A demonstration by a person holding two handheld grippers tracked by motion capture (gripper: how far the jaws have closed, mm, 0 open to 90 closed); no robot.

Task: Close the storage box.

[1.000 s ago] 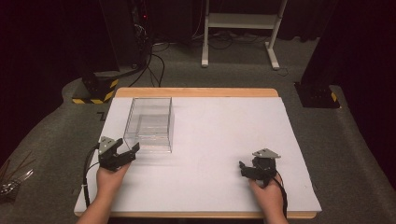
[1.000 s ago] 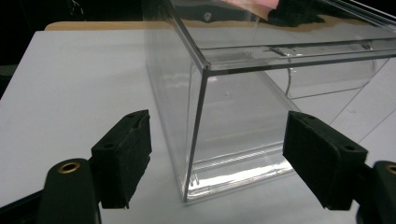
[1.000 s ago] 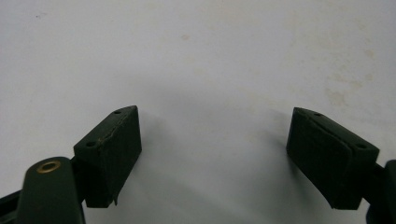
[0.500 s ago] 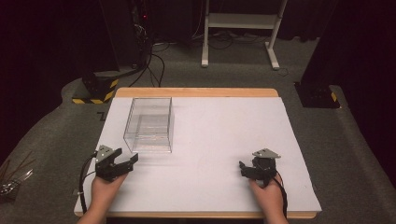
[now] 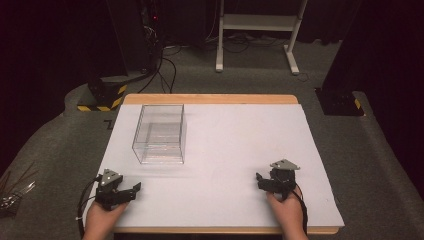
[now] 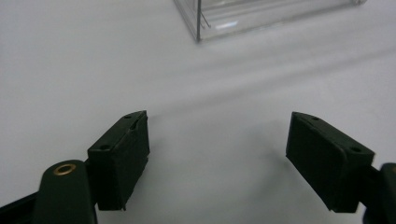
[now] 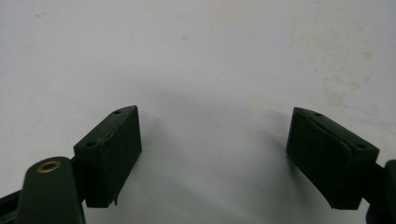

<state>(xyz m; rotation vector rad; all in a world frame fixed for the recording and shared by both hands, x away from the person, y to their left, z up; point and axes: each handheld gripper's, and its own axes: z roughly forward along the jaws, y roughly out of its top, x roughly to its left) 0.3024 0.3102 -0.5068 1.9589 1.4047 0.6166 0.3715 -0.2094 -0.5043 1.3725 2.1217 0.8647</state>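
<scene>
While both hands rest near the front edge of the table (image 5: 225,135), one clear box (image 5: 160,134) stands on its white surface, toward the back left, and it is the single thing set out on the table. Two tools are in play, one in each hand. At the lower left of the high view, the left tool (image 5: 131,192) lies low over the white surface near the front left corner, short of the clear box and apart from it, with its tip turned toward the middle of the table; its jaws have just been opening and now stand spread, with nothing between them but bare white surface. Seen from the left tool's own camera (image 6: 217,154), the two black jaws rise well apart, and a corner of the clear box (image 6: 233,18) shows at the top edge, beyond the jaws and not touching them. At the lower right of the high view, the right tool (image 5: 261,181) sits well apart from the box, across the table from the left one. Seen from its own camera, the right tool (image 7: 215,154) likewise has two jaws spread wide over the bare white surface, holding nothing.
</scene>
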